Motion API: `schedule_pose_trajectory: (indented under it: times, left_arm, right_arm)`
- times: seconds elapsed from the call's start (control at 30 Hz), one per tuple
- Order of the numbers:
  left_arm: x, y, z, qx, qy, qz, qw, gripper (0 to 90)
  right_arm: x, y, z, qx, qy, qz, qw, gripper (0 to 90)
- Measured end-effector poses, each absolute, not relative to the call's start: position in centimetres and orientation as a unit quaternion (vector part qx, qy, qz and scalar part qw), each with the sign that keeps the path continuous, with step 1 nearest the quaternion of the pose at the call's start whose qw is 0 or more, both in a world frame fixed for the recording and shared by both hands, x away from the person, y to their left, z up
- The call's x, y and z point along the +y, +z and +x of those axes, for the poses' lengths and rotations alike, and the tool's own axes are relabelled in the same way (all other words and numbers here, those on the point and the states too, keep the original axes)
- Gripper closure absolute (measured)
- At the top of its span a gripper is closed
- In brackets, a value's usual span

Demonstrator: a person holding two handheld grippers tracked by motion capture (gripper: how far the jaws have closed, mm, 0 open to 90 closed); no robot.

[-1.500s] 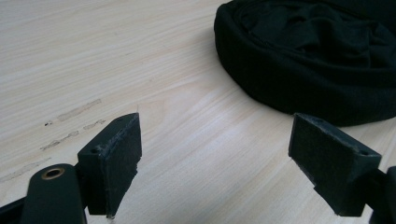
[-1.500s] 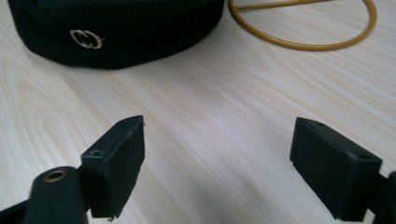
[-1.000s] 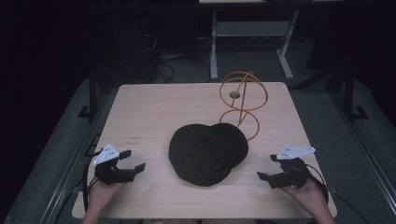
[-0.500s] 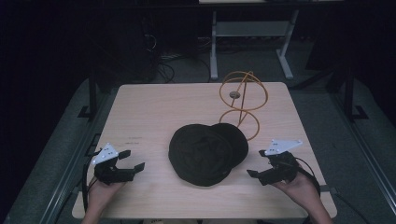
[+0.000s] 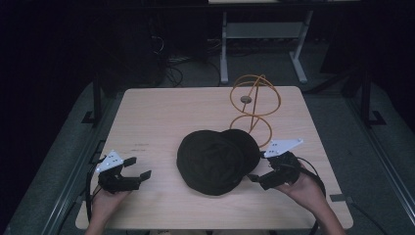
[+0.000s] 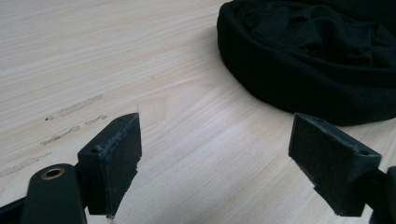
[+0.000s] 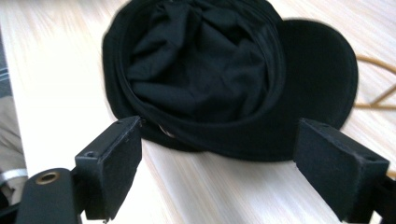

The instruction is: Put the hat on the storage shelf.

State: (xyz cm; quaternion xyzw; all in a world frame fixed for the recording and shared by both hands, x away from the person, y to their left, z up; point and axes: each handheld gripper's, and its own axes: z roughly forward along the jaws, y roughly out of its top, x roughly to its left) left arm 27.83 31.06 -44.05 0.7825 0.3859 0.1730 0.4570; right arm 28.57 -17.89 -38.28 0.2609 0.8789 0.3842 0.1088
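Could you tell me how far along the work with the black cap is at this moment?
Nothing looks done: the black cap lies upside down on the table, ungrasped. In hand: the right hand-held gripper, open, points at its rim. The left hand-held gripper waits open. Grasping and placing, perhaps on the wire stand, remain.

matt black cloth cap (image 5: 215, 155); pale smooth wood-grain table (image 5: 161, 112); orange wire stand (image 5: 254, 105).

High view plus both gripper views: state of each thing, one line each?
black cap: upside down on the table, opening up, lining crumpled inside, brim toward the wire stand.
left gripper: open, jaws wide apart, empty, short of the cap.
right gripper: open, empty, jaws either side of the cap's near rim; contact unclear.
wire stand: upright, orange rings, nothing on it.
table: light wood, scuff marks near the left gripper.
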Motion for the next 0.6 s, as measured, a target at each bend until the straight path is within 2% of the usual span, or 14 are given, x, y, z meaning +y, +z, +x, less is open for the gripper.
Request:
schedule_pose_trajectory:
  times: [0.47, 0.5, 0.6]
  left_arm:
    - [31.1, -44.0, 27.9, 0.387, 0.169, 0.782, 0.458, 17.0]
    - [31.1, -44.0, 27.9, 0.387, 0.169, 0.783, 0.457, 16.9]
    - [31.0, -44.1, 27.9, 0.386, 0.17, 0.783, 0.456, 16.9]
  right_arm:
    - [-14.9, -37.2, 29.1, 0.889, 0.389, 0.224, 0.094, 17.1]
    - [-14.5, -37.2, 29.2, 0.89, 0.388, 0.219, 0.091, 19.7]
    - [-14.0, -37.2, 29.3, 0.892, 0.389, 0.213, 0.086, 20.1]
